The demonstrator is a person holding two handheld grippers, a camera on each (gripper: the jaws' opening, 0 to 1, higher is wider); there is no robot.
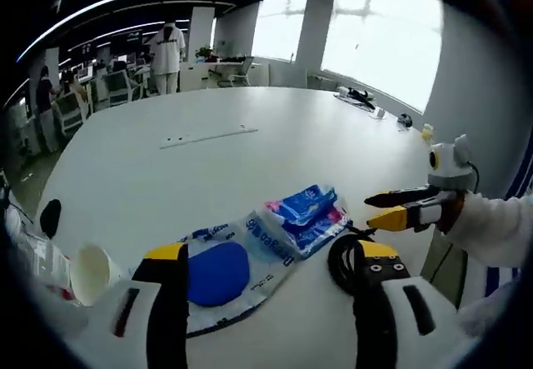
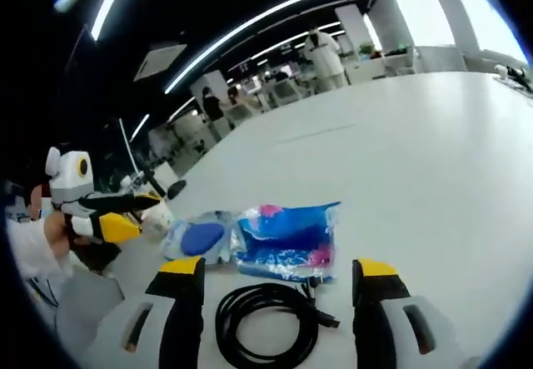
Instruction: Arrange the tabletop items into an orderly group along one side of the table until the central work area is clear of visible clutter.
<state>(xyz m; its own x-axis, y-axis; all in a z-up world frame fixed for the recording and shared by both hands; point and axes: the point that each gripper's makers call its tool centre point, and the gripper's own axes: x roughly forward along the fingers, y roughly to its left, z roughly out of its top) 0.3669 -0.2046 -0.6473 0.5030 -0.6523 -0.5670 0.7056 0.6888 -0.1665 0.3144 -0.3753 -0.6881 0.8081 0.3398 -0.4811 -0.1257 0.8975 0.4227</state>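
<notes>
Fingers of both grippers, left (image 1: 271, 273) and right (image 2: 279, 281), are standing wide apart, gripping nothing, hovering over the white worktop (image 1: 250, 169). Between them one clear pouch with a blue pad (image 1: 223, 269) and one blue wipes packet (image 1: 306, 216) are lying end to end; one coiled black cable (image 2: 266, 323) and one paper cup (image 1: 93, 274) are sitting nearby.

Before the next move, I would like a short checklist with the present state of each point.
1. Left gripper open: ok.
2. Right gripper open: ok.
3. Black cable coiled between the right gripper's jaws, not yet held: ok.
4. Blue packet lies beside clear bag, already grouped: ok.
5. Paper cup on its side: not ok.
6. Middle of table free of clutter: ok.
</notes>
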